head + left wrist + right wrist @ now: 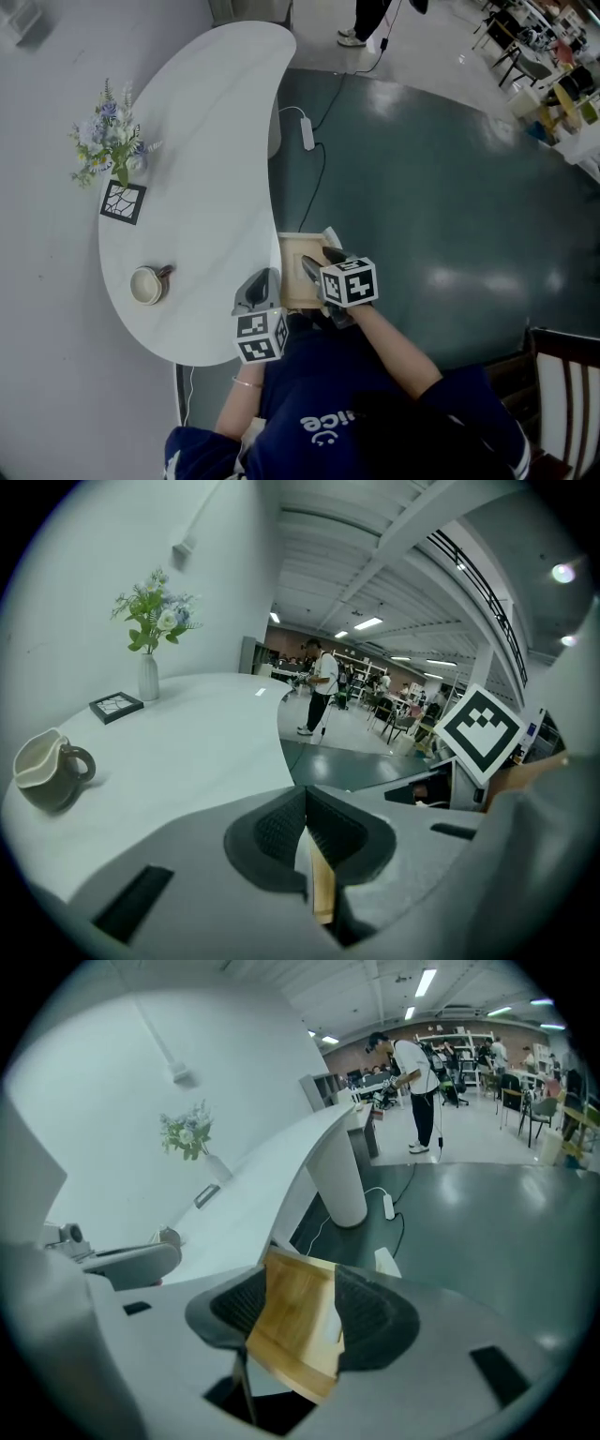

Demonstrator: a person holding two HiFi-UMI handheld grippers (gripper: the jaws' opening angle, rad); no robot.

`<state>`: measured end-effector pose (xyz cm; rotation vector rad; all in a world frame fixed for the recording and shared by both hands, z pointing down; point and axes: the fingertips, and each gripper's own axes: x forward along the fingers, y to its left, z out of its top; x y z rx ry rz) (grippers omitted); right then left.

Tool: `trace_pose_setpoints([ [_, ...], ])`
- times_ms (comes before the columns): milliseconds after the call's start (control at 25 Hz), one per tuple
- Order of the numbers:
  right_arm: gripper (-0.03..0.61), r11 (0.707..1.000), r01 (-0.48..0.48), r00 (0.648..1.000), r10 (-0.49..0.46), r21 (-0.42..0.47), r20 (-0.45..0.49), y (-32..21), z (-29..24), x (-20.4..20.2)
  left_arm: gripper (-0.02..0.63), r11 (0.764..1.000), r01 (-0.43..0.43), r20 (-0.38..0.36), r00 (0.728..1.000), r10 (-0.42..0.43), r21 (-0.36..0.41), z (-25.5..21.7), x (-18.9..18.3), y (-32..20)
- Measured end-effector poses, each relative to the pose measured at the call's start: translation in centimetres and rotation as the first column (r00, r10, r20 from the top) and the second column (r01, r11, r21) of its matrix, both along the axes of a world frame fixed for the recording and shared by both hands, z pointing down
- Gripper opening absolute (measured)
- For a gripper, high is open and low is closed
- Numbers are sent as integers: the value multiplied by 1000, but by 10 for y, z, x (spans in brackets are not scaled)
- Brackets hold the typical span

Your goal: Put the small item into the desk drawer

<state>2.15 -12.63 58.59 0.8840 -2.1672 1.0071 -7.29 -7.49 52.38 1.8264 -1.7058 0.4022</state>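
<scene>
At the counter (206, 141) edge, my right hand-held gripper (298, 1321) clamps the wooden drawer (296, 274); my left hand-held gripper (305, 829) has its jaws pressed together.

Head view: high up, steeply down on the white desk (206, 122). Both gripper views: low, close at the drawer (298, 267), facing far. All share the flowers (111, 141).

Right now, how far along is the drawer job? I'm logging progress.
Done: the drawer stands open at the desk edge. In hand: the right claw has drawer wood between its jaws, and the left claw pinches a thin wood edge, apparently the same drawer. Left: no small item shows in either claw; the cup sits on the desk.
</scene>
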Motion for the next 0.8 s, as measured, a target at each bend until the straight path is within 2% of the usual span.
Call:
trace_pose_setpoints([
  [240,227,992,-22,1000,22,127,2,-5,-39,8,3,997,-61,7,998,61,49,-20,12,-7],
  [440,224,979,-72,997,64,191,44,-5,-69,16,3,985,-117,24,993,115,124,-45,23,-14],
  [600,224,961,-87,996,76,262,50,-4,-95,21,3,969,-164,45,986,158,183,-66,30,-22],
  [800,224,934,-105,994,92,340,54,-1,-122,29,3,960,-176,44,984,170,218,-81,35,-24],
])
